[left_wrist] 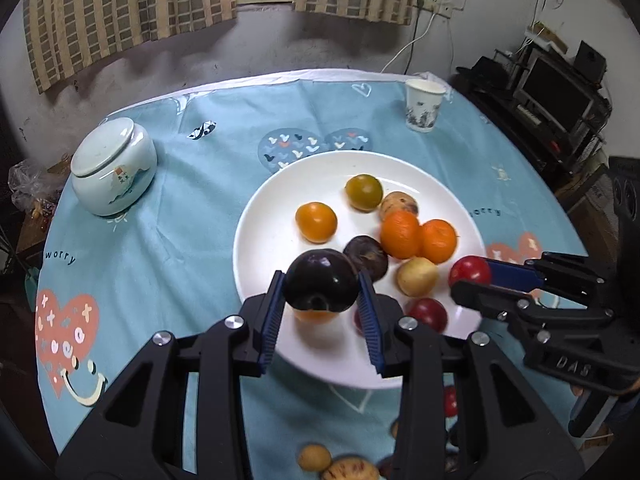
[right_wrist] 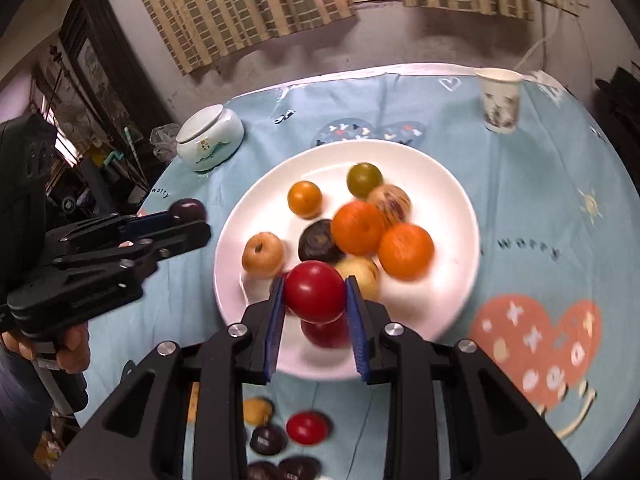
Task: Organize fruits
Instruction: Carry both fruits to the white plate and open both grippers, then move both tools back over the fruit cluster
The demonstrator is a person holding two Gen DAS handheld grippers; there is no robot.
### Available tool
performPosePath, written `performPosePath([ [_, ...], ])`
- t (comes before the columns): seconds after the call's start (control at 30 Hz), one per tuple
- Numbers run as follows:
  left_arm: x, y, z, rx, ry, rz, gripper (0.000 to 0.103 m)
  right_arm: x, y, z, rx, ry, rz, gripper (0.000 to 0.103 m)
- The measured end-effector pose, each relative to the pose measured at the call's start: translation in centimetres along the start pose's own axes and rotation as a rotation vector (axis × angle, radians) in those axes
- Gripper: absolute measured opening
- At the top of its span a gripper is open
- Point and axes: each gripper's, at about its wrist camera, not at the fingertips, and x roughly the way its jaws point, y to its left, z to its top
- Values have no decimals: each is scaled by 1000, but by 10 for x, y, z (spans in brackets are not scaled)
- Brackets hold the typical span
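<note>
My left gripper (left_wrist: 321, 292) is shut on a dark purple plum (left_wrist: 321, 285), held above the near rim of the white plate (left_wrist: 276, 208). The plate holds several fruits: oranges (left_wrist: 401, 235), a greenish fruit (left_wrist: 363, 192), yellow ones and a red one (left_wrist: 428, 313). My right gripper (right_wrist: 315, 298) is shut on a red fruit (right_wrist: 315, 291) over the plate's (right_wrist: 452, 208) near edge. From the left wrist view the right gripper (left_wrist: 474, 280) shows at the right with the red fruit (left_wrist: 469, 271). The right wrist view shows the left gripper (right_wrist: 188, 218) at the left with the plum (right_wrist: 188, 209).
A lidded pale ceramic jar (left_wrist: 114, 166) stands at the table's left and a paper cup (left_wrist: 424, 105) at the far right. Loose fruits lie on the blue cloth in front of the plate: red (right_wrist: 307, 427), yellow (right_wrist: 258, 410) and dark ones (right_wrist: 267, 440). A hand (right_wrist: 72, 350) grips the left tool.
</note>
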Motion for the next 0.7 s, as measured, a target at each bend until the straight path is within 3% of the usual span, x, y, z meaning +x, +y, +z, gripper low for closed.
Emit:
performPosePath([
  [0.1, 17, -1, 6, 6, 17, 21, 37, 24, 3, 9, -56, 52, -54, 32],
  [0.23, 28, 4, 10, -17, 12, 24, 47, 30, -3, 9, -70, 72, -89, 36],
  [0.27, 28, 6, 10, -21, 11, 18, 48, 25, -8, 7, -56, 47, -78, 42],
  [0.3, 29, 7, 10, -23, 13, 16, 49, 18, -13, 5, -35, 10, -76, 67],
  [0.33, 29, 7, 9, -21, 14, 22, 49, 13, -17, 3, -21, -18, -75, 74],
  [0.47, 13, 12, -1, -49, -10, 0, 49, -12, -37, -8, 58, -56, -48, 74],
  [0.53, -3, 12, -14, -46, -28, -10, 54, -24, -47, -24, 101, -53, -22, 74],
  [0.7, -36, 11, -55, -31, -38, 34, 60, -44, -59, -91, 179, 18, -44, 74],
])
